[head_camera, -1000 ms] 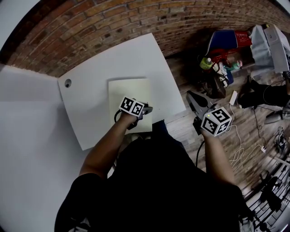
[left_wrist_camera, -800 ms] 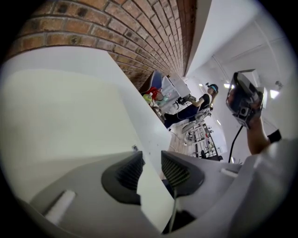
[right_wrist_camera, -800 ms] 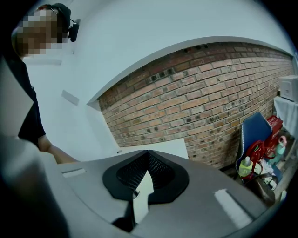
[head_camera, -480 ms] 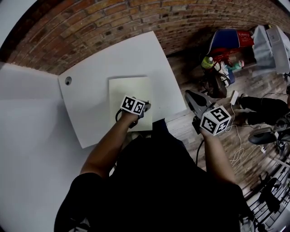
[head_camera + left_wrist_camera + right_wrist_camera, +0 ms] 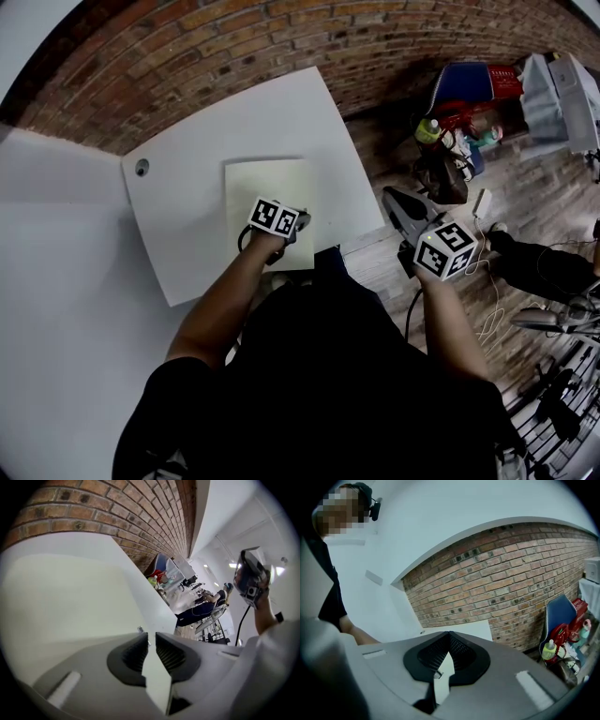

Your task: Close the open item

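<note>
A pale yellow flat folder (image 5: 265, 183) lies flat on the white table (image 5: 206, 131). My left gripper (image 5: 302, 225) hovers over the folder's near right corner. In the left gripper view the folder (image 5: 61, 602) fills the left side. The left gripper (image 5: 151, 639) has just been closing its jaws; a narrow slit remains between them and only the table top shows through it. My right gripper (image 5: 398, 208) is held off the table's right edge, above the floor. In the right gripper view the right gripper (image 5: 449, 637) is shut with nothing in it.
A brick wall (image 5: 281, 37) runs behind the table. A small round hole (image 5: 141, 168) marks the table's left corner. Bags and a green bottle (image 5: 428, 129) stand on the wooden floor at right, with cables (image 5: 497, 319) and a seated person's legs (image 5: 544, 267).
Both grippers stay almost where they were. The legs of the person at the far right have shifted lower in the head view.
</note>
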A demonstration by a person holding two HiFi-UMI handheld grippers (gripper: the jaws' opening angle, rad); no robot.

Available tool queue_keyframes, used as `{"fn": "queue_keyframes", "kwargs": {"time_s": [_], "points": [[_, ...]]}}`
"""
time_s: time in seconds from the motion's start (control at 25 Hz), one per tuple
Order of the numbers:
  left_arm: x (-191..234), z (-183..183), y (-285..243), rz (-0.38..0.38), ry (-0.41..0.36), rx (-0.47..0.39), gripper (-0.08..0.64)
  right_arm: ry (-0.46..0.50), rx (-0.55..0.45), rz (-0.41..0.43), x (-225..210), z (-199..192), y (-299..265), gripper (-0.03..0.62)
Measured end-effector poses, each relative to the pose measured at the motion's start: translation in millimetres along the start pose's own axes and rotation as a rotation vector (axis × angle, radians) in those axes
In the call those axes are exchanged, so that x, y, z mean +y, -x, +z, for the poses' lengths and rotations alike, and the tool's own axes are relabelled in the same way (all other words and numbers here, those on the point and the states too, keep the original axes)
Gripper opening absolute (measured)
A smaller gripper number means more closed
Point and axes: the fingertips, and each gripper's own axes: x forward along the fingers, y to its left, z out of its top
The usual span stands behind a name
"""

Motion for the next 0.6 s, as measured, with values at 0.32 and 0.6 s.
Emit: {"fn": "queue_keyframes", "kwargs": {"time_s": [0.32, 0.6], "points": [[-12.9, 3.9, 7.6, -0.037, -0.009, -0.054, 0.031, 0.018, -0.005, 0.006, 7.2, 4.9, 3.4, 0.003], [-5.8, 18.8, 38.1, -0.013, 0.008, -0.166, 0.031, 0.038, -0.006, 0.021, 16.2, 8.6, 1.4, 0.003]]}}
